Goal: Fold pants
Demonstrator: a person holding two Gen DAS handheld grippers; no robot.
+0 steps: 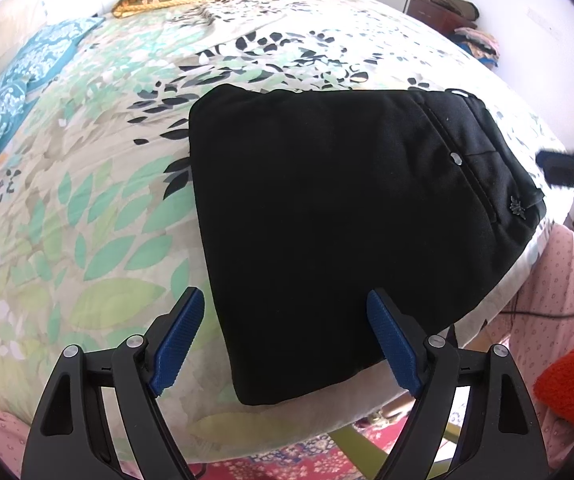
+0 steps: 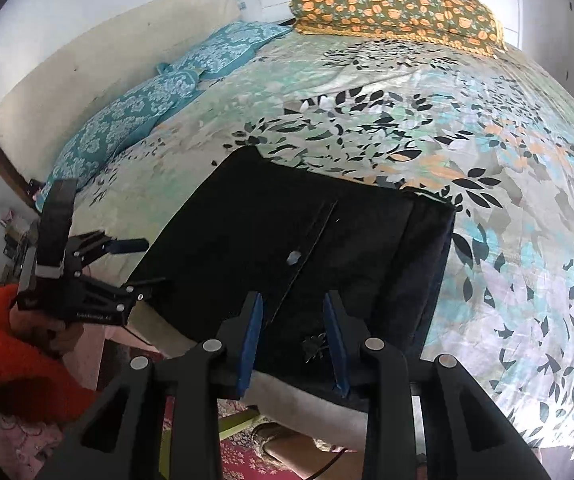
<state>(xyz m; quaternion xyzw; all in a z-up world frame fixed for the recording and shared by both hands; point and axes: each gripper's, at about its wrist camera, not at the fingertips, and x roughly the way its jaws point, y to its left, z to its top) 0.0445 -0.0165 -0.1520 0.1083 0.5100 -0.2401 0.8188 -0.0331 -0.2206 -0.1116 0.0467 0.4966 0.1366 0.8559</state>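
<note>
- Black pants (image 1: pixel 327 216), folded into a compact block, near the front edge of a bed (image 1: pixel 87 208) covered with a leaf-print spread.
- Pocket slit, pale button (image 1: pixel 455 159) and small metal emblem (image 1: pixel 518 209) facing up near the waistband end.
- Left gripper (image 1: pixel 286 316) hovering above the near corner of the pants, blue pads (image 1: pixel 181 340) spread wide, nothing between them, no contact visible.
- Right gripper (image 2: pixel 293 320) over the waistband end by the emblem, jaws parted by a narrow gap, fabric seen through the gap below; no pinch on the cloth visible.
- In the right wrist view, left gripper (image 2: pixel 133 260) off the pants' left edge, held by a hand under an orange-red sleeve (image 2: pixel 3 344).
- Teal patterned pillows (image 2: pixel 147 108) along the far left side, an orange-flowered cushion (image 2: pixel 399 12) at the far end of the bed.
</note>
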